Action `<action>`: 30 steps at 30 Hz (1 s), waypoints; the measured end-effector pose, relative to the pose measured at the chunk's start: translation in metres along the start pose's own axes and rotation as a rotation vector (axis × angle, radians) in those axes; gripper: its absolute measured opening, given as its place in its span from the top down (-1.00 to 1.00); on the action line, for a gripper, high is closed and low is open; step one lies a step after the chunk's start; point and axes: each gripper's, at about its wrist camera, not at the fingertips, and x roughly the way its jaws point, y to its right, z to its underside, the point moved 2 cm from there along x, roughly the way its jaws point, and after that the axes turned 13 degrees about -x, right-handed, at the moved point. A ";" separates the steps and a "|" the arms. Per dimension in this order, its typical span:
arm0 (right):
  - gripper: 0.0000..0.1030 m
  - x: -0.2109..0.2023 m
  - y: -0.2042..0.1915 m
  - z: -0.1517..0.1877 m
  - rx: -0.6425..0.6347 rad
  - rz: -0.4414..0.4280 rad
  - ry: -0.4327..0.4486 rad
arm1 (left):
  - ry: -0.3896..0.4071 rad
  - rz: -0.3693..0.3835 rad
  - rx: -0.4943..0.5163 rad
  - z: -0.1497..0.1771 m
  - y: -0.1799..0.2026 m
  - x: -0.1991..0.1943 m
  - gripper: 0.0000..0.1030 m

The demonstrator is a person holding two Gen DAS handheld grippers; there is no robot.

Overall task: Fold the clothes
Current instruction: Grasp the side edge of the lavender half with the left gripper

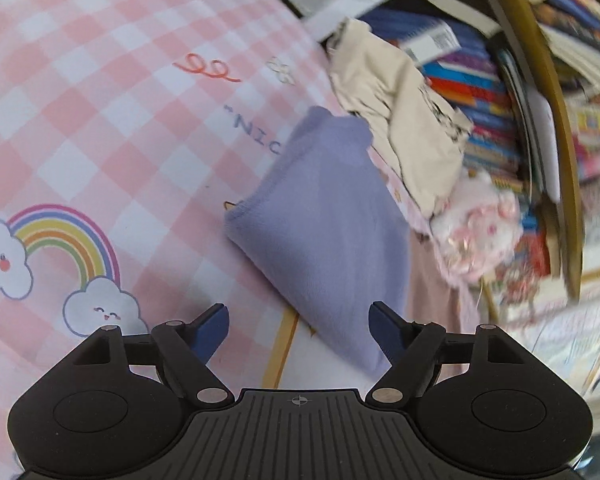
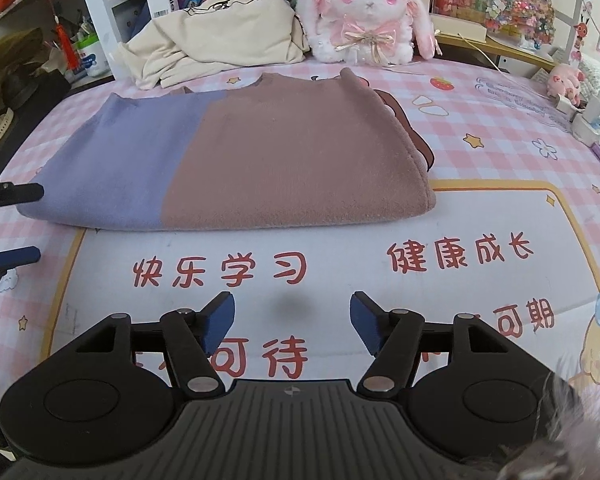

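Left wrist view blurred; sweater (image 2: pixel 228 160) cut off at lower right there. Left gripper (image 1: pixel 298 330) and right gripper (image 2: pixel 292 322) both gape, holding nothing.

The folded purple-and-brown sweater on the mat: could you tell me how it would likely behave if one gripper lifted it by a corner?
The sweater looks like soft, thick knit, so it would probably sag and unfold rather than lift flat. Its fuzzy surface suggests the pads would grip it without slipping. Pushed across the mat, it would likely bunch rather than slide neatly.

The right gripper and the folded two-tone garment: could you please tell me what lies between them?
Only bare printed mat with red characters; nothing rests between the right gripper and the folded garment, as the right wrist view shows.
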 end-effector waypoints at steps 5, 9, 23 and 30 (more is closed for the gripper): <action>-0.34 0.001 -0.003 0.000 -0.009 0.003 -0.004 | 0.032 0.021 -0.061 -0.007 -0.005 0.000 -0.50; -0.39 0.002 -0.006 0.000 -0.028 -0.001 -0.013 | 0.060 0.063 -0.130 -0.015 -0.009 0.003 -0.50; -0.40 0.004 -0.010 -0.006 -0.072 0.014 -0.023 | 0.089 0.055 -0.203 -0.021 0.002 0.025 0.14; -0.41 0.005 -0.013 -0.009 -0.081 0.009 -0.020 | 0.120 0.013 -0.019 -0.012 0.021 0.013 0.68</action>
